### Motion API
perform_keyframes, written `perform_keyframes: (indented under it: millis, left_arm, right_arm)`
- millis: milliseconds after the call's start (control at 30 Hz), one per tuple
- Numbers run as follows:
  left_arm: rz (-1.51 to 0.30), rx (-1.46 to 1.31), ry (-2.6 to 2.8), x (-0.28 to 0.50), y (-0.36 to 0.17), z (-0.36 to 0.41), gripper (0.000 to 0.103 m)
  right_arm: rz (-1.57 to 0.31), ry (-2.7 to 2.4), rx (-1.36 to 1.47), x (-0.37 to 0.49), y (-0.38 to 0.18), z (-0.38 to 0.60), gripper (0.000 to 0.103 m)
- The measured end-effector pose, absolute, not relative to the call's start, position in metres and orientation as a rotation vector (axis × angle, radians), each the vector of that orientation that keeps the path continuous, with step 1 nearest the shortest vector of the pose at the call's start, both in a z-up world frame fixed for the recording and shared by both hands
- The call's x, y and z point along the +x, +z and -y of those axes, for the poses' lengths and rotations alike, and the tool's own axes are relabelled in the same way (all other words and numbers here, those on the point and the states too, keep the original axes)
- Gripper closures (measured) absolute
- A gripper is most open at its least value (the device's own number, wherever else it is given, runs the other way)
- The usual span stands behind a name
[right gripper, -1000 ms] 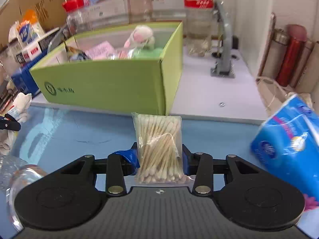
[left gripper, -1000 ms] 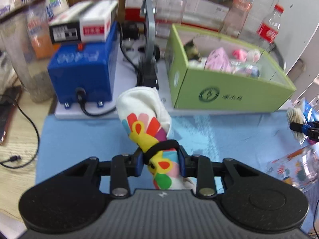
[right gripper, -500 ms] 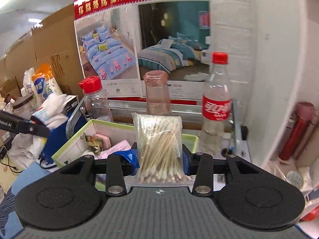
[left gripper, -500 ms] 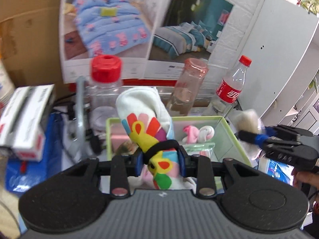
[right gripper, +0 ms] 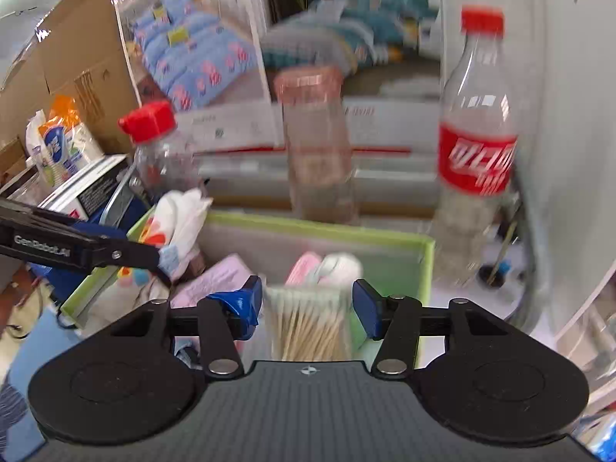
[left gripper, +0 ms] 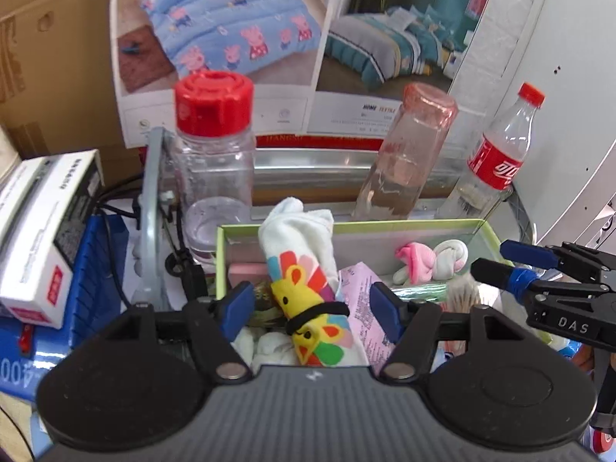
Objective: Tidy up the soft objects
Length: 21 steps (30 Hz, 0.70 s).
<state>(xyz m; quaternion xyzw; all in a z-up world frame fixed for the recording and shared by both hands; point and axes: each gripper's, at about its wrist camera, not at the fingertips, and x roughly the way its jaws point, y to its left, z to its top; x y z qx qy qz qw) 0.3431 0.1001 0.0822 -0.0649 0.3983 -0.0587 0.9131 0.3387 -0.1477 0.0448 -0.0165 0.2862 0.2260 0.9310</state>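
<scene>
Both grippers hover over the green box [left gripper: 346, 227] [right gripper: 385, 236]. My left gripper [left gripper: 313, 304] is opening; the rolled white sock with bright flower print and black band [left gripper: 304, 269] [right gripper: 177, 215] sits between its pads without touching them, its lower end among the box's contents. My right gripper [right gripper: 308, 304] [left gripper: 512, 265] is opening too; the clear bag of cotton swabs [right gripper: 308, 323] [left gripper: 462, 292] lies between its blue pads, free of them, at the box's near right. Inside the box lie a pink-and-white rolled sock [left gripper: 427, 260] [right gripper: 327, 265] and a pink packet [left gripper: 362, 315].
Behind the box stand a red-capped clear jar [left gripper: 213, 146], an upturned pink bottle [left gripper: 408, 154] and a cola bottle [left gripper: 496, 161] [right gripper: 477, 142]. A blue device [left gripper: 96, 269] carrying a white carton [left gripper: 42, 231] sits left of the box, beside a grey metal stand [left gripper: 150, 211].
Both grippers have risen from the blue mat and come over the green box. Their jaws have parted, letting go of the sock and the cotton swab bag, which now sit lower in the box.
</scene>
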Motion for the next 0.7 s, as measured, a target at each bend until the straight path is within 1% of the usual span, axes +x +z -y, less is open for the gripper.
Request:
perform_keyframes:
  millis: [67, 233, 467, 700]
  left_arm:
    - [-0.803, -0.118, -0.108, 0.330, 0.088, -0.100, 0.035]
    - [-0.782, -0.132, -0.111, 0.290, 0.093, -0.098, 0.034]
    - [-0.710, -0.089, -0.108, 0.214, 0.099, -0.092, 0.031]
    - [-0.627, -0.056, -0.088, 0.145, 0.099, -0.086, 0.028]
  right_arm:
    - [-0.564, 0.465, -0.019, 0.329, 0.051, 0.151, 0.061]
    - [-0.588, 0.479, -0.007, 0.303, 0.054, 0.157, 0.055]
    - [-0.607, 0.461, -0.013, 0.240, 0.050, 0.164, 0.052]
    - [-0.520, 0.363, -0.001, 0.167, 0.048, 0.176, 0.051]
